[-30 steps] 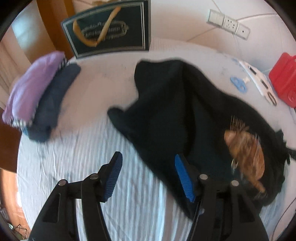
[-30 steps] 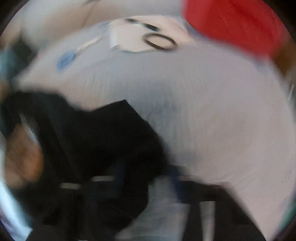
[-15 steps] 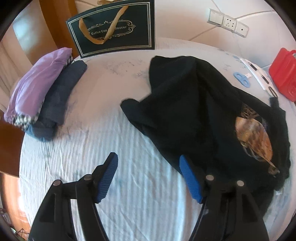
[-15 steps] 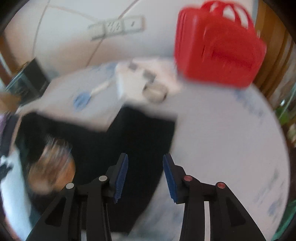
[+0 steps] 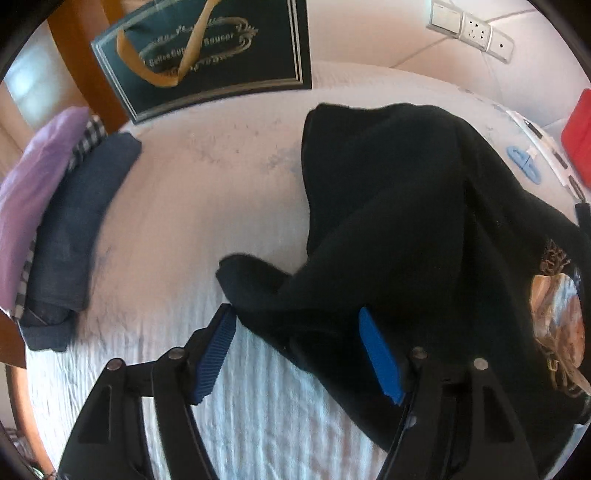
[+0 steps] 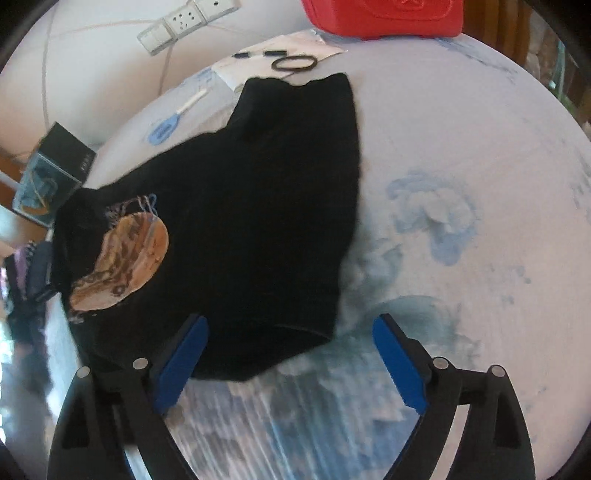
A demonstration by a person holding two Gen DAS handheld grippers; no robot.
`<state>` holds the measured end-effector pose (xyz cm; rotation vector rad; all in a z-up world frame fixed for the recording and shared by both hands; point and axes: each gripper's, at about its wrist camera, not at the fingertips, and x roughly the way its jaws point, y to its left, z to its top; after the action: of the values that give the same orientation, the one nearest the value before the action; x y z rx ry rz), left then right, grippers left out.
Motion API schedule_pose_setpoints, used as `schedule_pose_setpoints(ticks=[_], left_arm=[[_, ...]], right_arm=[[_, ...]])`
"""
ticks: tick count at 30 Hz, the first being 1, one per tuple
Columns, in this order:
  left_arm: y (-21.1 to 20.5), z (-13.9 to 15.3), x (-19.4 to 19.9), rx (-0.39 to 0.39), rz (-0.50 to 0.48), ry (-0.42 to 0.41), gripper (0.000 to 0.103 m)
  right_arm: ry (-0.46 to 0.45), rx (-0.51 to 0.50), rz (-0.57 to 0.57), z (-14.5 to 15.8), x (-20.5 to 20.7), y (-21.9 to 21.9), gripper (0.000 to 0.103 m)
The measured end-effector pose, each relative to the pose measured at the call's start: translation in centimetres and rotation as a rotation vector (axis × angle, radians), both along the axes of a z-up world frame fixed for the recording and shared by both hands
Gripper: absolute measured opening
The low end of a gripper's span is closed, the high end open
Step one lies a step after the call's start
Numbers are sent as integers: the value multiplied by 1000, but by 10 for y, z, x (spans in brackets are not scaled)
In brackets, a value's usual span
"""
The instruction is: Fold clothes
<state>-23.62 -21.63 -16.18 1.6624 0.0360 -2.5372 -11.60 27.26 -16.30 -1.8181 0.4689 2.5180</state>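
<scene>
One black T-shirt (image 5: 399, 221) lies rumpled on the white cloth-covered surface (image 5: 207, 206), its orange-brown print (image 6: 122, 258) facing up and a sleeve (image 5: 251, 277) trailing toward the left gripper (image 5: 299, 350). This looks like the spreading-out stage, before any fold is made: the cloth is bunched and the edges are not squared.

The left gripper hovers with its jaws spread, the sleeve and the near edge of the shirt lying between and just beyond the blue pads (image 5: 214, 350). The right gripper (image 6: 291, 362) is spread wide too, holding nothing, with the shirt's near corner just ahead of its left pad.

The next move probably calls for each gripper to pinch an edge — sleeve on the left, hem corner on the right — and pull the shirt flat. The loose fabric may drag in layers, so a shallow bite on a single layer would serve best.

Counted: one black shirt to fold; one stack of already folded clothes (image 5: 62, 229) at the left edge, showing a purple piece, a checked piece and a dark blue piece; one dark gift bag (image 5: 207, 55); one red bag (image 6: 380, 14); one black hair tie (image 6: 293, 63); one wall socket strip (image 6: 184, 24).
</scene>
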Motion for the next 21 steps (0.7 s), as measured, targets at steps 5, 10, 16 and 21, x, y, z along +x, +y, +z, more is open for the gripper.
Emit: schedule_pose_setpoints(ticks=[5,10,16,21], left_arm=[[5,17,27,-43,-37,-16,14],[12,53,73,58,-58,42,14],[61,57,85,89,-99,62,14],[58,54,72,158,-98,5,28]], right_arm=[[-23,209,153,-3,-17,-30,11],[79,400,227,45,-52,0,11],[183,600,254,88,-129,35,22],[145,389,163,80,-125,49,40]])
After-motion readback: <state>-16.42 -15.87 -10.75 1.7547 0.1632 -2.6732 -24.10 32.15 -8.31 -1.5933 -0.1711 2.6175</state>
